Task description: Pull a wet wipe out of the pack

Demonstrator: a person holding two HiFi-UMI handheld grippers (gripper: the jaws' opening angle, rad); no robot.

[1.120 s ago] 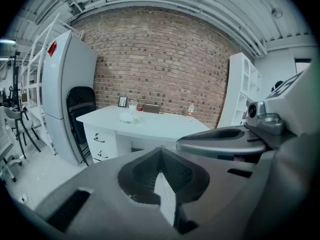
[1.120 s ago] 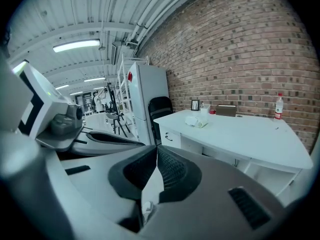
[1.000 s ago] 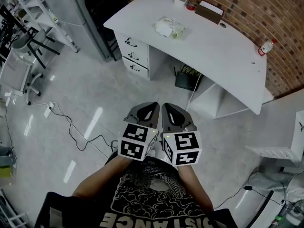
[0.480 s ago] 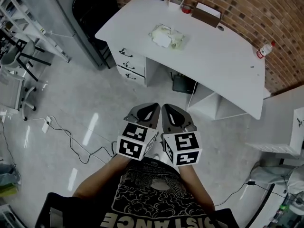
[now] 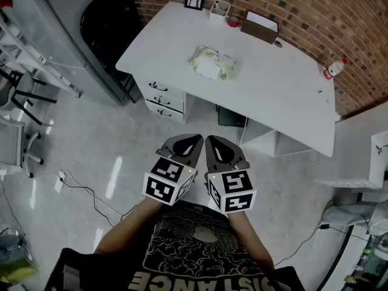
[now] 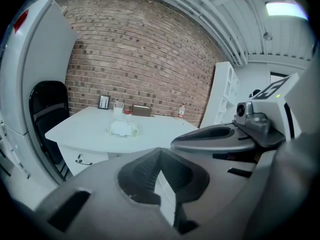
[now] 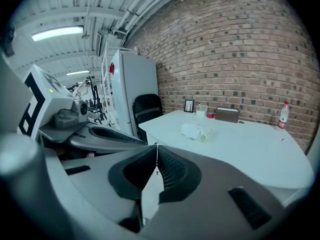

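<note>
The task seems not yet begun: the pale, crumpled wet wipe pack (image 5: 212, 64) lies untouched on the white desk (image 5: 285, 83), well apart from the left gripper (image 5: 183, 143) and right gripper (image 5: 219, 145), both empty with jaws closed together.

An office or lab room: a white desk (image 5: 267, 90) with drawers (image 5: 163, 97), brick wall (image 5: 315, 17), black chair (image 5: 109, 23), metal shelving (image 5: 24, 47), floor cables (image 5: 85, 193).

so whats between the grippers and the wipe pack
In the head view: bare floor, then bare desk top up to the wipe pack.
</note>
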